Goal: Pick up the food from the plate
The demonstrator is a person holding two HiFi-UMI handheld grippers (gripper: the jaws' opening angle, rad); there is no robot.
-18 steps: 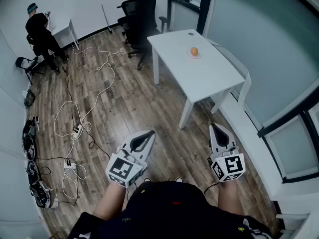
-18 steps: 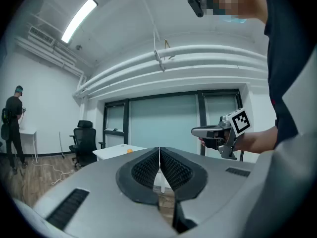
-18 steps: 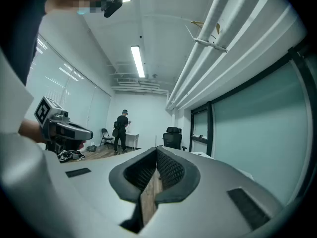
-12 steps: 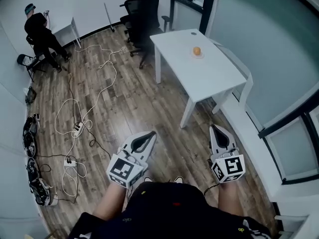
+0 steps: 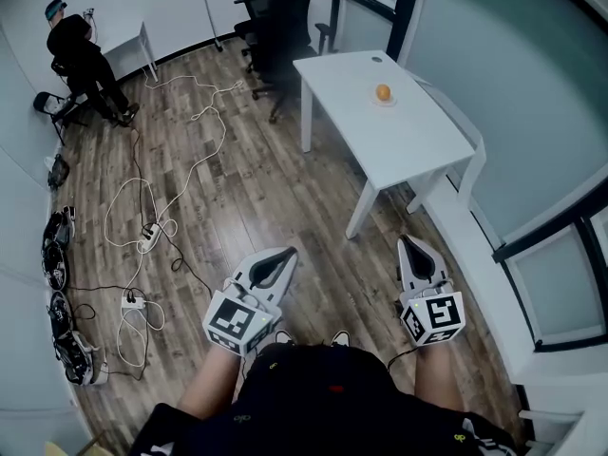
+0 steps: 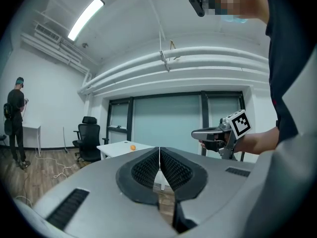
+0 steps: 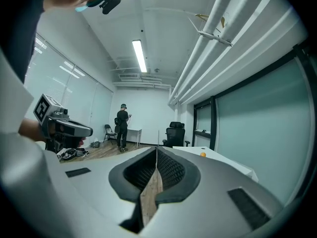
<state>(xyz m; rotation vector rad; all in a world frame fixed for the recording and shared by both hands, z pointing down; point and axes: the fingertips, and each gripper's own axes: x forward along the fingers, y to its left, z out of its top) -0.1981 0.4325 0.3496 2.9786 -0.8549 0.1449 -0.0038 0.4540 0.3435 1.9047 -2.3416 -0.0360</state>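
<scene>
A small round orange food point(image 5: 383, 92) rests on a white plate point(image 5: 385, 101) near the far end of a white table point(image 5: 399, 141) in the head view. It shows as a tiny orange dot point(image 6: 132, 147) on the table in the left gripper view and as an orange dot point(image 7: 203, 154) in the right gripper view. Both grippers are held low over the wooden floor, well short of the table. My left gripper point(image 5: 288, 254) is shut and empty. My right gripper point(image 5: 406, 240) is shut and empty too.
Black office chairs point(image 5: 275, 12) stand behind the table. White cables point(image 5: 180, 174) and power strips point(image 5: 133, 304) lie across the wooden floor at the left. A person in black point(image 5: 81, 60) stands by a small white desk point(image 5: 133, 50) in the far left corner. Glass walls point(image 5: 513, 93) run along the right.
The view has shifted a little: the table and the food have drifted right and slightly down in the head view. Both grippers stay shut in the same places.
</scene>
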